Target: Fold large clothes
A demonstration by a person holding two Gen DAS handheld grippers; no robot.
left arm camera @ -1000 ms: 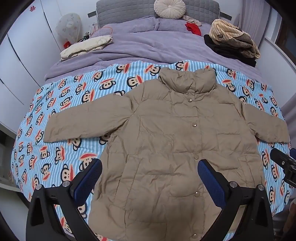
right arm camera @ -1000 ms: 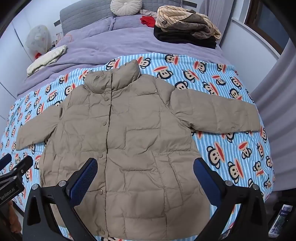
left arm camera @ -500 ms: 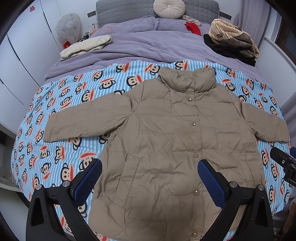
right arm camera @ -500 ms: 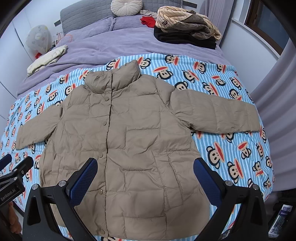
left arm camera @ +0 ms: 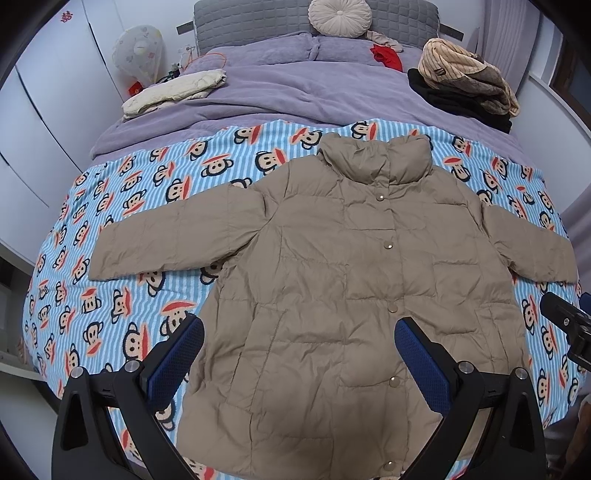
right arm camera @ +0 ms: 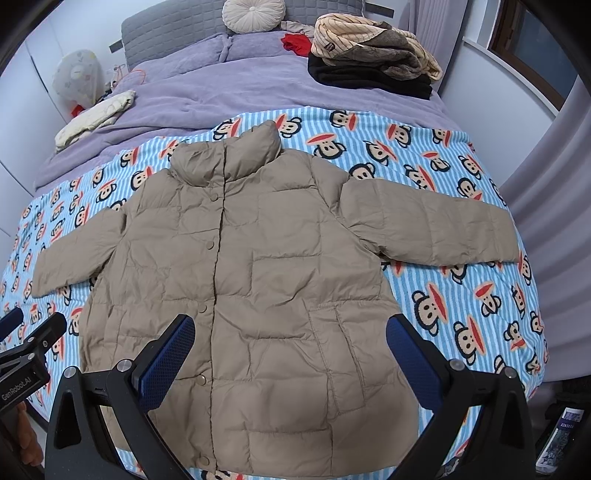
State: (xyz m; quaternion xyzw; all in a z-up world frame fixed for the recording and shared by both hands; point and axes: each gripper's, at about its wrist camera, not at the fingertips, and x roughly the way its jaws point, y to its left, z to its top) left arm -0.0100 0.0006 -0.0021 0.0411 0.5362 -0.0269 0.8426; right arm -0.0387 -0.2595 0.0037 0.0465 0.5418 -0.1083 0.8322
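A tan puffer jacket point(left arm camera: 354, 280) point(right arm camera: 258, 273) lies flat and buttoned on a monkey-print blanket point(left arm camera: 122, 295) point(right arm camera: 469, 295), collar toward the headboard, both sleeves spread out sideways. My left gripper point(left arm camera: 299, 354) hovers open above the jacket's lower left half, nothing between its blue pads. Over the jacket's lower right half my right gripper point(right arm camera: 290, 350) also stands open and empty. Each gripper's tip shows at the edge of the other's view: the right one point(left arm camera: 569, 325) and the left one point(right arm camera: 29, 343).
A purple duvet point(left arm camera: 295, 92) covers the bed's far half. On it lie a cream folded garment point(left arm camera: 173, 92) at left, a pile of tan and black clothes point(left arm camera: 465, 81) at right, a red item point(left arm camera: 388, 61) and a round cushion point(left arm camera: 340, 16). Walls flank both sides.
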